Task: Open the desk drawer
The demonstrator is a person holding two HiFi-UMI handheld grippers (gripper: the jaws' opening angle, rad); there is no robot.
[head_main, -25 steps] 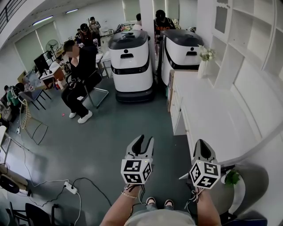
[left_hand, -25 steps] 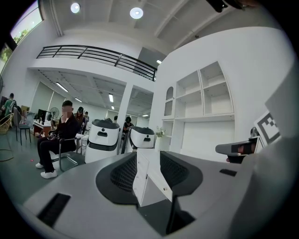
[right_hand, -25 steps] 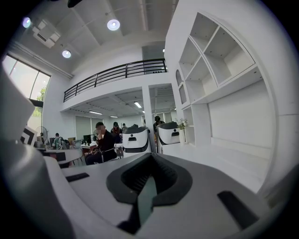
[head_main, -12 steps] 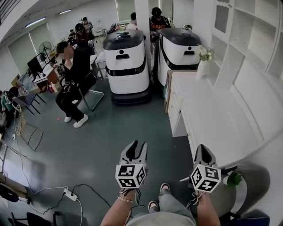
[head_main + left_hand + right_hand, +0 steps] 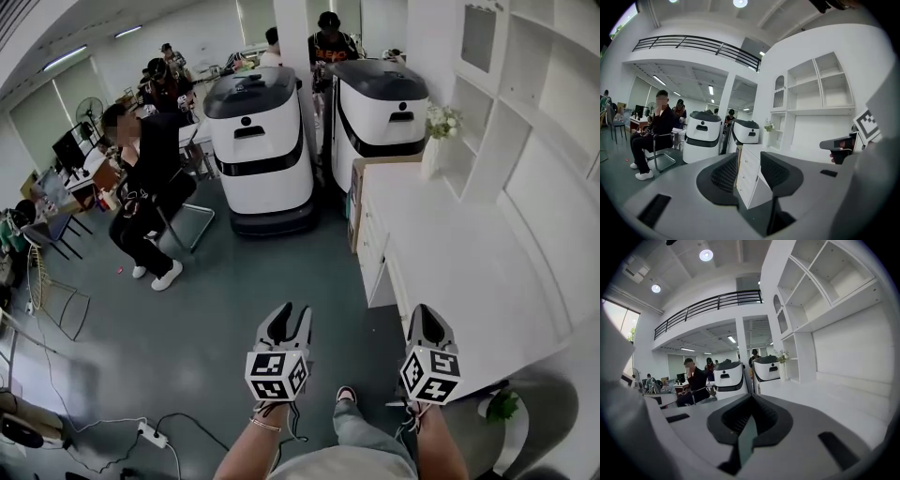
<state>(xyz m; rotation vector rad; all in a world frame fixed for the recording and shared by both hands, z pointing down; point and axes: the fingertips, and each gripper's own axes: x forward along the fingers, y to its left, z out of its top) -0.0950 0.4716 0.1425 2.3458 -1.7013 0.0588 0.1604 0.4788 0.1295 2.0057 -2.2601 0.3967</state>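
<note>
The white desk (image 5: 450,253) runs along the right wall, and its stack of drawers (image 5: 368,239) faces the aisle. My left gripper (image 5: 292,314) hangs over the grey floor, well short of the drawers, open and holding nothing. In the left gripper view the drawer fronts (image 5: 746,172) show through the gap of that gripper (image 5: 749,158). My right gripper (image 5: 422,317) hovers by the desk's near corner with its jaws together and nothing in them. The right gripper view has that gripper (image 5: 750,398) aimed along the desk top (image 5: 825,394).
Two white delivery robots (image 5: 259,141) (image 5: 380,108) stand at the desk's far end. A person sits on a chair (image 5: 141,178) at the left. A flower vase (image 5: 436,141) rests on the desk, with white shelves (image 5: 534,103) above. A power strip (image 5: 150,433) and cables lie on the floor.
The view has advanced toward the desk and robots, and a foot has stepped forward. Both grippers keep the same pose and jaw opening.
</note>
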